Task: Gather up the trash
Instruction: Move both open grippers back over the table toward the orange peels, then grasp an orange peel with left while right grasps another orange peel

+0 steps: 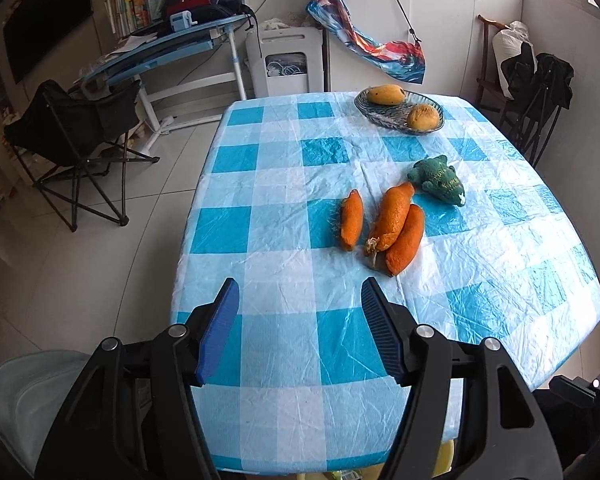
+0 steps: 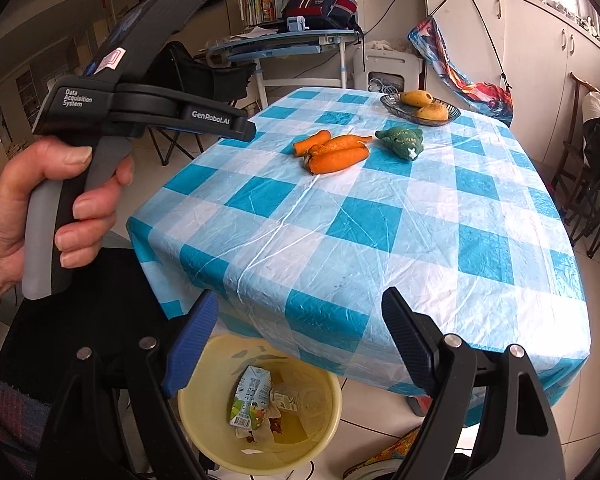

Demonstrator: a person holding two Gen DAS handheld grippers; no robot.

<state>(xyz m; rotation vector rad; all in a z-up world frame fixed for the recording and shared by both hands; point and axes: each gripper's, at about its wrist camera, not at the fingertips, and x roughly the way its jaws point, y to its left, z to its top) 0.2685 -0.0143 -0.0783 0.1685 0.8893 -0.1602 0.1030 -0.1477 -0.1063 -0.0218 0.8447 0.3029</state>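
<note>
Three orange peel pieces [image 1: 392,224] lie together mid-table on the blue checked cloth [image 1: 284,344]; they also show in the right wrist view [image 2: 334,150]. My left gripper [image 1: 300,300] is open and empty, above the near part of the table, short of the peels. My right gripper [image 2: 300,312] is open and empty, held off the table's near corner above a yellow bin [image 2: 328,432] on the floor. The bin holds a crushed drink carton [image 2: 250,400] and other wrappers. The left gripper's body [image 2: 140,108] shows in the right wrist view, held in a hand.
A green plush toy [image 1: 438,180] lies just beyond the peels. A glass dish [image 1: 388,114] with two fruits sits at the table's far edge. A black folding chair [image 1: 76,136] stands left of the table, dark chairs [image 1: 540,92] at its right.
</note>
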